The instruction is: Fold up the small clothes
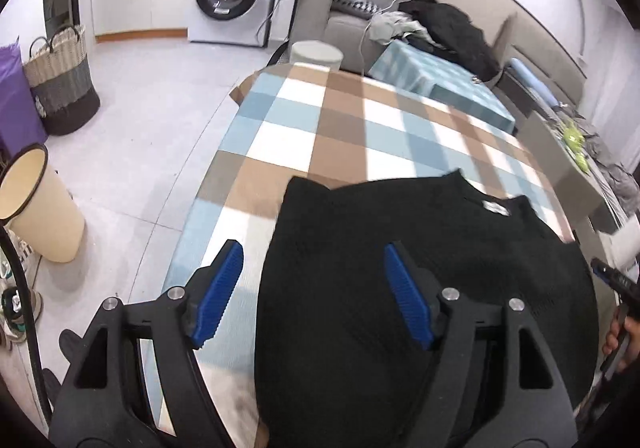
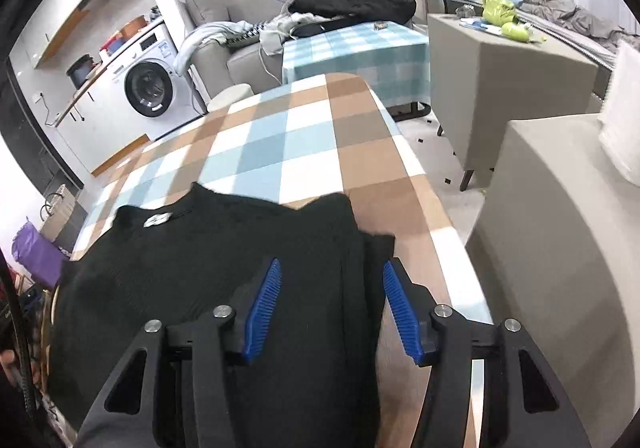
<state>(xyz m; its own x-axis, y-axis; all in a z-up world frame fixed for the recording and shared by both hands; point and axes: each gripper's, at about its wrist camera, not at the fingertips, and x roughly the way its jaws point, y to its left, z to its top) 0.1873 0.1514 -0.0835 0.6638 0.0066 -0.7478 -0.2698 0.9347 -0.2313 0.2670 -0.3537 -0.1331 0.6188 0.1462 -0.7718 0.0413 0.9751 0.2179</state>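
A small black knit top lies flat on the near end of the checked bench, its neckline and white label toward the far side and its hem running off toward the person. In the right wrist view the garment's right edge looks already turned inward: a straight lengthwise crease runs down it and a small flap of fabric pokes out beside it, so one side fold or a tucked sleeve seems to be done, though the dark knit hides the layers and I cannot be sure. The left side in the left wrist view shows a smooth rounded edge with a short corner sticking up at the far left, which suggests that side is not yet folded. The left claw is spread wide, one blue pad over bare cloth of the bench and the other over the top, gripping nothing. The right claw is likewise spread, straddling the creased right edge, with nothing pinched. By my reading the work is at an early to middle stage: the garment is laid out and perhaps narrowed on one side, while the left fold and the final crosswise fold remain.
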